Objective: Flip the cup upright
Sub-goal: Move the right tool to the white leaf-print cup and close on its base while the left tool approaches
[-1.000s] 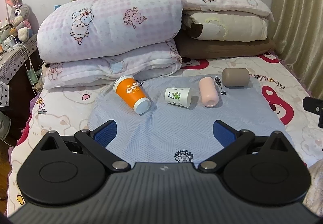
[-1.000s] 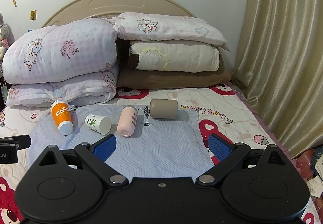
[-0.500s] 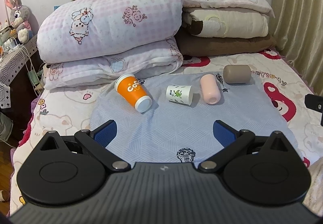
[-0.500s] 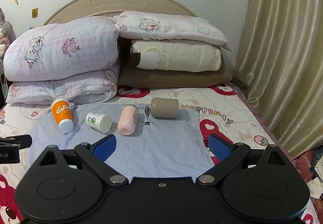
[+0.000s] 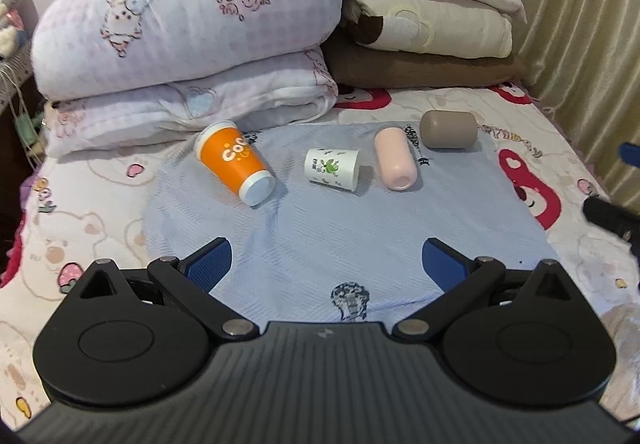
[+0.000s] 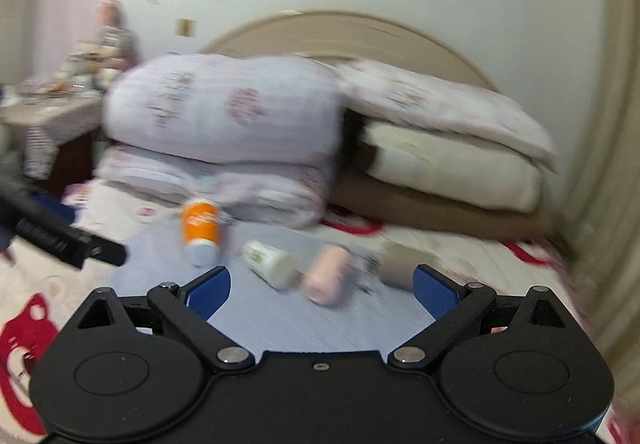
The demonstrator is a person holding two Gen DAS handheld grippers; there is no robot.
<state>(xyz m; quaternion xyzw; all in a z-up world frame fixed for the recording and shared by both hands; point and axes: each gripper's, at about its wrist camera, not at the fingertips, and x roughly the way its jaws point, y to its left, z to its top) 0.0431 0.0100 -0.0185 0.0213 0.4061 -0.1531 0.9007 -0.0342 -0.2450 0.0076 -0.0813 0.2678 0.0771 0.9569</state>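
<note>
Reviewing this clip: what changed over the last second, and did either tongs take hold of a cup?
Both tongs moved in toward the cups. The right tongs swung fast to the left and lower; their view is now blurred. The left tongs eased forward. Nothing was grasped: both sets are open and empty. The orange cup, white cup, pink cup and brown cup lie on their sides on the blue cloth as before.

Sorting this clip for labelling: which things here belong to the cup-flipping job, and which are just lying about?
Job: orange cup, white cup, pink cup, taupe cup, all lying on their sides; blue cloth beneath.
Bystanders: folded quilts, stacked pillows, curtain.
</note>
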